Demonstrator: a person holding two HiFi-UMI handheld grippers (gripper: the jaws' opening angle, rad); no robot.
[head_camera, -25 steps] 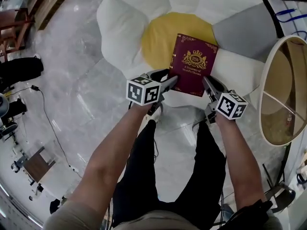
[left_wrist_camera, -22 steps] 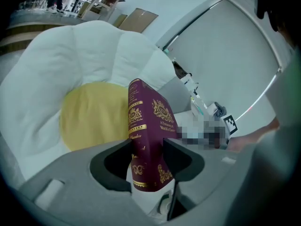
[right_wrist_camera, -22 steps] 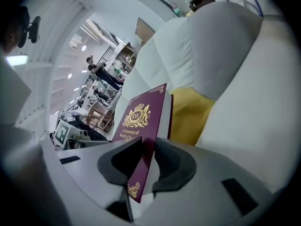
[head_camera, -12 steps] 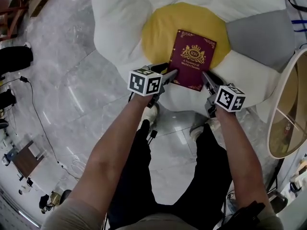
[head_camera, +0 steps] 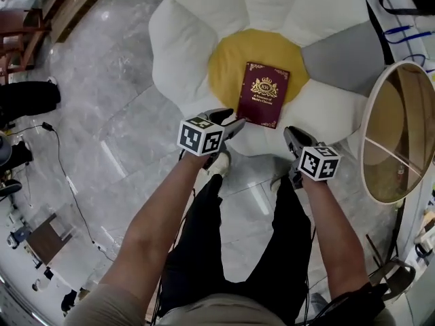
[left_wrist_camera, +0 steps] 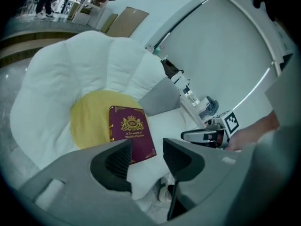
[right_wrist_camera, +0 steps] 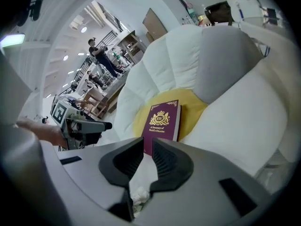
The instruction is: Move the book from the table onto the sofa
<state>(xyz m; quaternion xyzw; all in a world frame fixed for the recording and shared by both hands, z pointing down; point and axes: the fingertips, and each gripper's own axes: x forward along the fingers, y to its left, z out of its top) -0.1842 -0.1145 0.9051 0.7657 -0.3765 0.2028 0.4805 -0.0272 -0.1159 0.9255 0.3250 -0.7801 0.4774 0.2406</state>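
Note:
The maroon book (head_camera: 263, 94) with a gold crest lies flat on the yellow middle cushion (head_camera: 234, 56) of the white flower-shaped sofa (head_camera: 183, 46), free of both grippers. My left gripper (head_camera: 234, 122) hangs just short of the book's near left corner, open and empty. My right gripper (head_camera: 292, 134) sits off the sofa's near edge to the right, its jaws closing with nothing between them. In the left gripper view the book (left_wrist_camera: 130, 132) lies beyond the parted jaws (left_wrist_camera: 147, 154). The right gripper view shows the book (right_wrist_camera: 162, 121) past a narrow gap (right_wrist_camera: 147, 157).
A round table (head_camera: 397, 134) with a pale rim stands close at the right. Grey marble floor (head_camera: 102, 134) spreads to the left, and my legs in black trousers stand below the grippers. A grey petal cushion (head_camera: 340, 46) lies right of the book. People (right_wrist_camera: 99, 53) stand far off.
Both grippers have drawn back from the book's near corners toward me. The book stays on the yellow cushion, now apart from them.

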